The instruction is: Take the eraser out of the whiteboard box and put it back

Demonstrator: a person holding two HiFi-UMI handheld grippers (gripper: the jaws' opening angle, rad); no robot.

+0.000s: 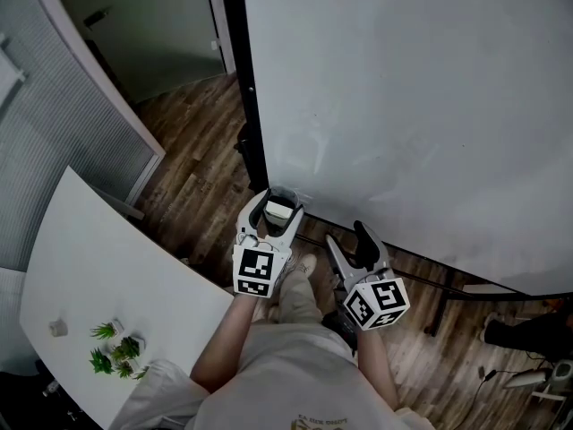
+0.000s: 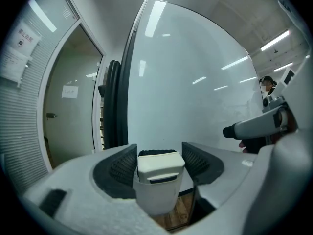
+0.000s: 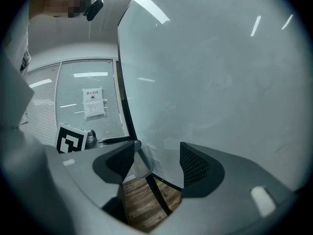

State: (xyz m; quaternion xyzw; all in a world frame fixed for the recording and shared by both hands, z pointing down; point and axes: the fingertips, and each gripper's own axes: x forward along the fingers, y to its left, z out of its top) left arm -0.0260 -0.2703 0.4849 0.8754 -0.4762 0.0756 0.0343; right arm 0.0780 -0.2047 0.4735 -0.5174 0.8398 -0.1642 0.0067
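Item: eraser, white body with dark felt backing, standing upright in the whiteboard box, a pale open-topped holder at the lower left corner of the whiteboard. Left gripper: jaws spread wide, one on either side of the eraser's top, pads close beside it with no clear press; nothing lifted. Right gripper: jaws apart and empty, held just beside the left, facing the board. Status: eraser lodged in its box. Judged as either removal not yet begun or return complete; the pictures do not settle which.
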